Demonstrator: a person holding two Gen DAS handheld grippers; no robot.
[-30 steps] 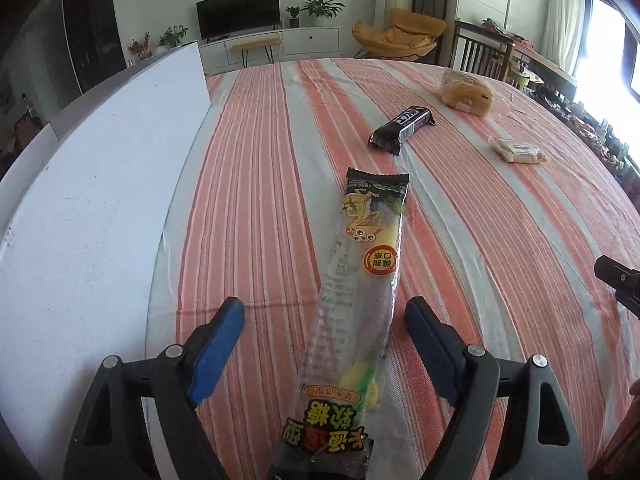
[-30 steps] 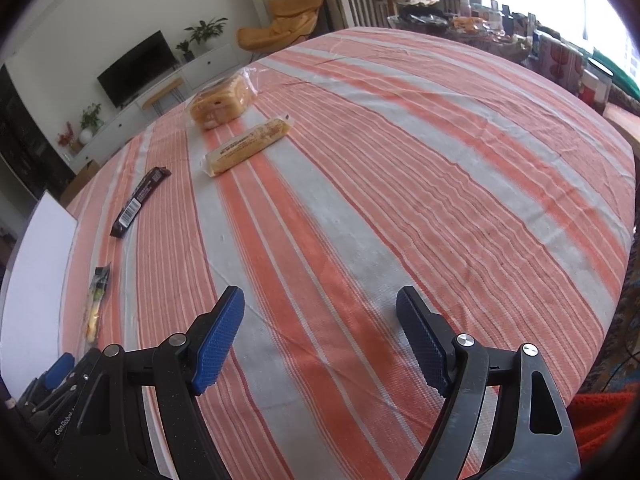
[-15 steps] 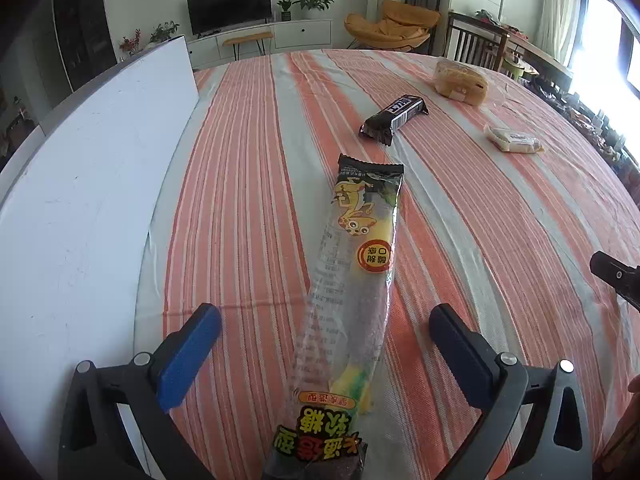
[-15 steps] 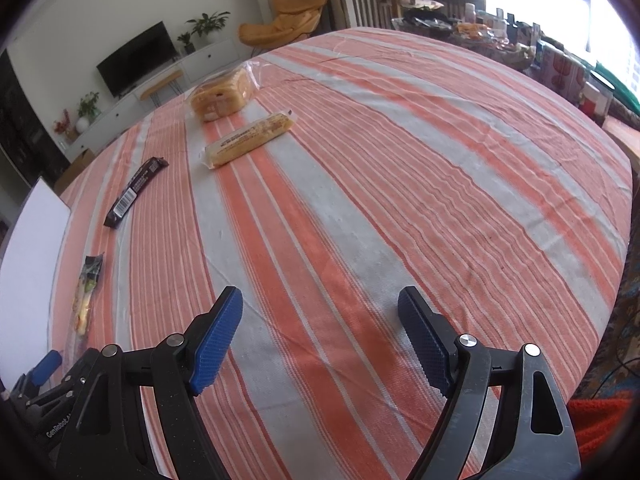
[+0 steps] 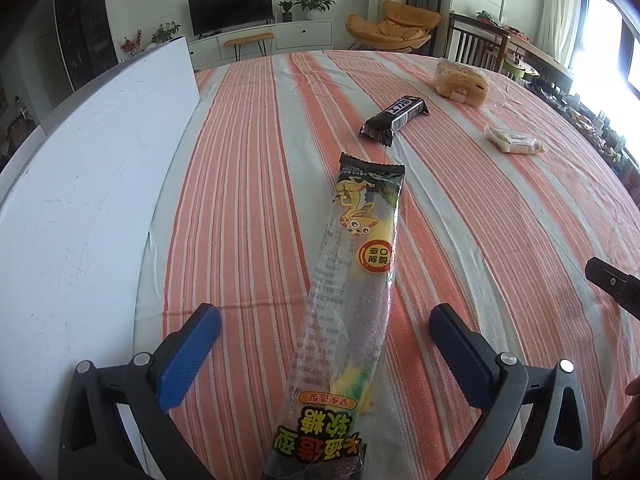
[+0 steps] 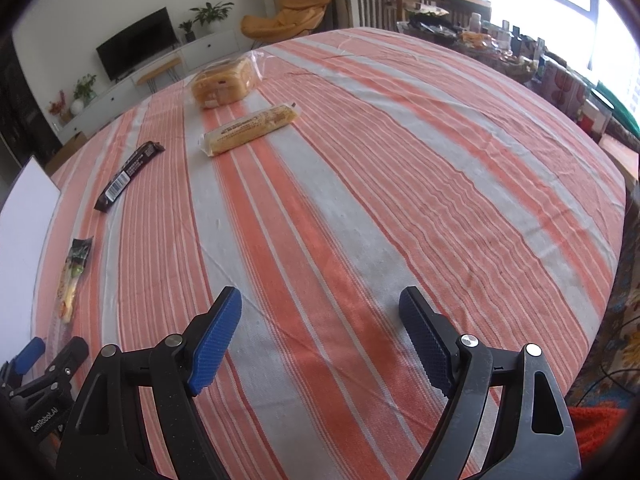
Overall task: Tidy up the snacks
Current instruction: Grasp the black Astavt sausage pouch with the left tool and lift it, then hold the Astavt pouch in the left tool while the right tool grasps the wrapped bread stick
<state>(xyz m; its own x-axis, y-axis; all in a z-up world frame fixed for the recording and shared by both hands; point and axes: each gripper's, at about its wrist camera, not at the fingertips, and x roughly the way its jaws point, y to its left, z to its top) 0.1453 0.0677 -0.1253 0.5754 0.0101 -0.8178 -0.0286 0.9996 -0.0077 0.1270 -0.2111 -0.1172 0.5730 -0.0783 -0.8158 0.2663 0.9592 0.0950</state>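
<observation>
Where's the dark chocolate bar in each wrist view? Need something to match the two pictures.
Left wrist: dark chocolate bar upper centre-right on the striped tablecloth, beyond the long gummy candy packet, nearer than the bagged bread.
Right wrist: same bar left of centre, barcode up, between the candy packet and the bread.
Shared landmark: the white board at the table's left edge.

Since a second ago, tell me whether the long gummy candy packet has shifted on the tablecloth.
No. The gummy candy packet lies along the same stripes of the tablecloth; only the left gripper has just been opening, its pads clear of the packet.
</observation>
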